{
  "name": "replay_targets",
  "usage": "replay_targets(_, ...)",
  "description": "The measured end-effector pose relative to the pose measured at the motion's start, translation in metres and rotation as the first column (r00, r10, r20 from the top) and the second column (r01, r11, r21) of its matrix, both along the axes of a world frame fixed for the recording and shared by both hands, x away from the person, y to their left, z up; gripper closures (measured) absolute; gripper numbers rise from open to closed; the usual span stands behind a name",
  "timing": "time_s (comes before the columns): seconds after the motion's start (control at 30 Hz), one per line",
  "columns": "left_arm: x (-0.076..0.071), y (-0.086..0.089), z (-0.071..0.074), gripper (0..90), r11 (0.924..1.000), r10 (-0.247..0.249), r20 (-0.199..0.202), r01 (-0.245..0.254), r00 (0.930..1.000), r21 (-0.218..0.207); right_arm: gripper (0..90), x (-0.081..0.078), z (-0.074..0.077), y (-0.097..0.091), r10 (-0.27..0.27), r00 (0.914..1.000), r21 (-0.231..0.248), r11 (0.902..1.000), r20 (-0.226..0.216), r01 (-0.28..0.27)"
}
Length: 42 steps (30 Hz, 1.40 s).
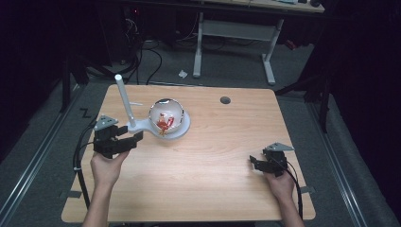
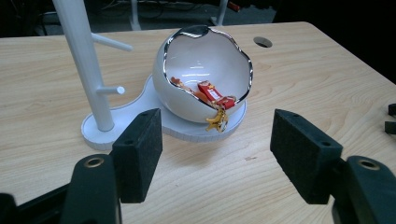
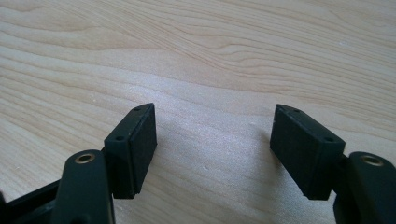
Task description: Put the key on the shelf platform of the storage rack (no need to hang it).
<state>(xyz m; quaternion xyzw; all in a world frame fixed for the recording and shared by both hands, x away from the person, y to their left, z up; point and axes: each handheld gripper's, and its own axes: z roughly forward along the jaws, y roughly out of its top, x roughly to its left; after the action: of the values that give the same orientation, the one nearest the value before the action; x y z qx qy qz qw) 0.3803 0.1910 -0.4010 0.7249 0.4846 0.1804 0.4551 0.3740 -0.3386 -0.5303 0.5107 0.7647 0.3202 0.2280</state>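
Observation:
A white egg-shaped bowl (image 1: 166, 115) (image 2: 205, 70) with a silver broken rim sits on a white base (image 1: 184, 127) (image 2: 187, 128) on the wooden table (image 1: 213, 161). A white pole with pegs (image 1: 124, 99) (image 2: 84, 60) rises from the same base. Inside the bowl lies a red strap with a gold charm (image 1: 163, 124) (image 2: 215, 100) that hangs over the rim. My left gripper (image 1: 135, 138) (image 2: 215, 156) stands open just in front of the base, with nothing between its jaws. My right gripper (image 1: 253, 161) (image 3: 212, 149) rests open low over bare wood at the table's right.
A round cable hole (image 1: 225, 100) (image 2: 263, 42) sits in the table's far right part. Beyond the table stand a white desk frame (image 1: 234, 33) and dark cables on the floor. The tip of the right gripper (image 2: 391, 116) shows at the edge of the left gripper view.

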Motion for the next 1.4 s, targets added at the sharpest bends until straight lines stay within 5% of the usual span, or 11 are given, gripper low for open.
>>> replay_targets(1.4,-0.013,-0.003,-0.050,32.8,0.9991,0.016,-0.056,-0.018,0.9983,-0.037,31.8,0.000,0.000,0.000,-0.001,1.0000,0.000,1.0000,0.000,0.001)
